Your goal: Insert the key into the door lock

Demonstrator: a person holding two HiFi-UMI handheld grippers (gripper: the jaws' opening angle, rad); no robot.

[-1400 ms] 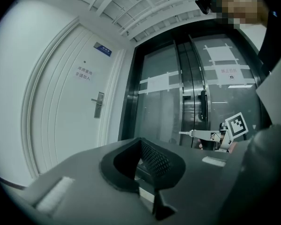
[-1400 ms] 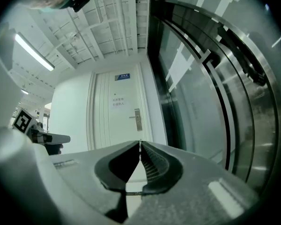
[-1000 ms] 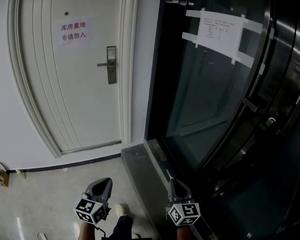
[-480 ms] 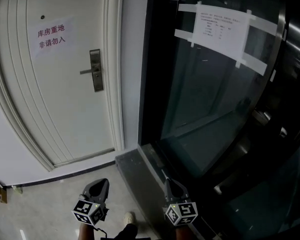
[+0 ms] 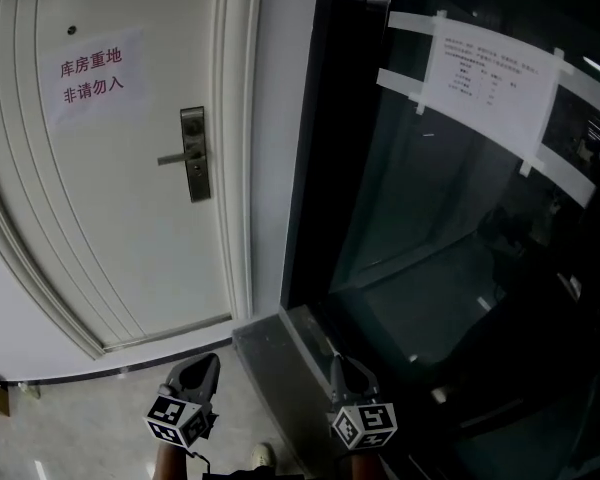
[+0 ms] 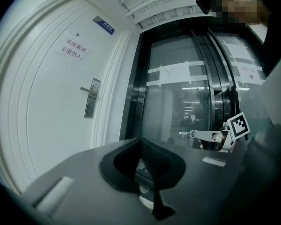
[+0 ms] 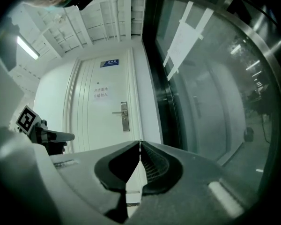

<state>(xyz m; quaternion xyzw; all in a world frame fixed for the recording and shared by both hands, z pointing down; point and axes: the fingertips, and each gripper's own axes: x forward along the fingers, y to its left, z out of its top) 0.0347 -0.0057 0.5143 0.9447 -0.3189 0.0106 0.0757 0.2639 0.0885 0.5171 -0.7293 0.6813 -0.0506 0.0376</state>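
A white door (image 5: 130,228) carries a metal lock plate (image 5: 192,154) with a lever handle; the plate also shows in the left gripper view (image 6: 91,97) and the right gripper view (image 7: 124,116). My right gripper (image 5: 337,361) is at the bottom, well short of the door. Its jaws are closed (image 7: 140,143) on a thin metal piece that looks like the key (image 6: 185,133), jutting from its tip. My left gripper (image 5: 208,360) is beside it on the left, its jaws closed (image 6: 140,139) with nothing between them. Both point level toward the door wall.
A paper sign with red characters (image 5: 92,76) hangs on the door. To the right is a dark glass door (image 5: 430,228) with a taped sheet (image 5: 490,78). A grey step (image 5: 275,353) lies at its foot. A shoe (image 5: 265,456) shows on the tiled floor.
The door and the glass panel have drawn closer and shifted in the head view as both grippers are carried toward them. Both pairs of jaws look the same as before.
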